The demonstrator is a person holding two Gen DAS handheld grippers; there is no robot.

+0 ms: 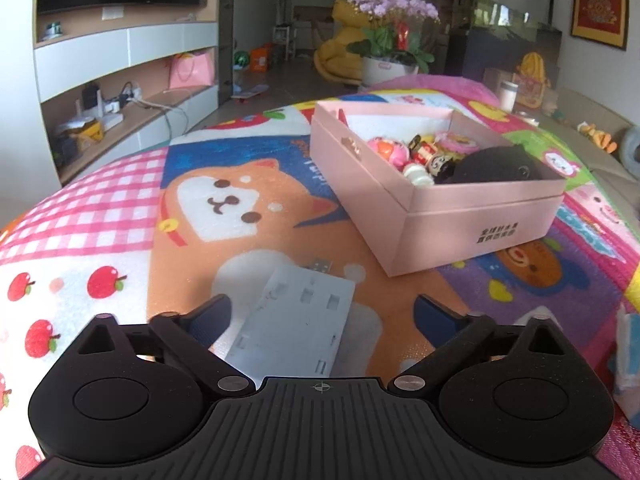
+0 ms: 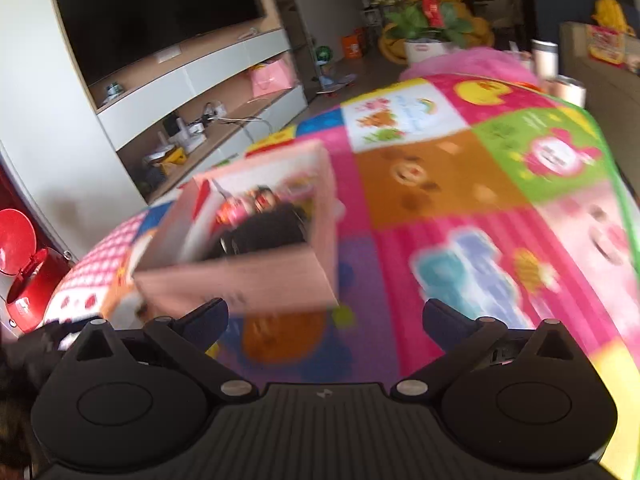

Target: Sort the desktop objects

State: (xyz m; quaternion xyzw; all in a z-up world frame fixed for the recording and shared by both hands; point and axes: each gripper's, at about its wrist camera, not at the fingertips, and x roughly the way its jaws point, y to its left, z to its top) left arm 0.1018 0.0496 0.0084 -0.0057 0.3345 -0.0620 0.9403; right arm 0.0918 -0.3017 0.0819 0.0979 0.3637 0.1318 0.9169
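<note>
Flat grey plastic panel with rectangular cut-outs (image 1: pixel 294 320): lies on the colourful cartoon-print mat (image 1: pixel 240 248), between the spread jaws of the left gripper (image 1: pixel 322 320), nearer the left finger; pads not pressing it. Pink rectangular cardboard box (image 1: pixel 436 200): ahead and right of those jaws, holding small toys (image 1: pixel 404 152) and a black item. Right gripper (image 2: pixel 326 324): jaws released, nothing between them; box ahead-left, blurred.

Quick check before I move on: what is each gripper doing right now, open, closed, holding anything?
Left gripper: open, with the grey USB hub lying on the mat between its fingers, not gripped.
Right gripper: open, holding nothing, near the pink box.
</note>
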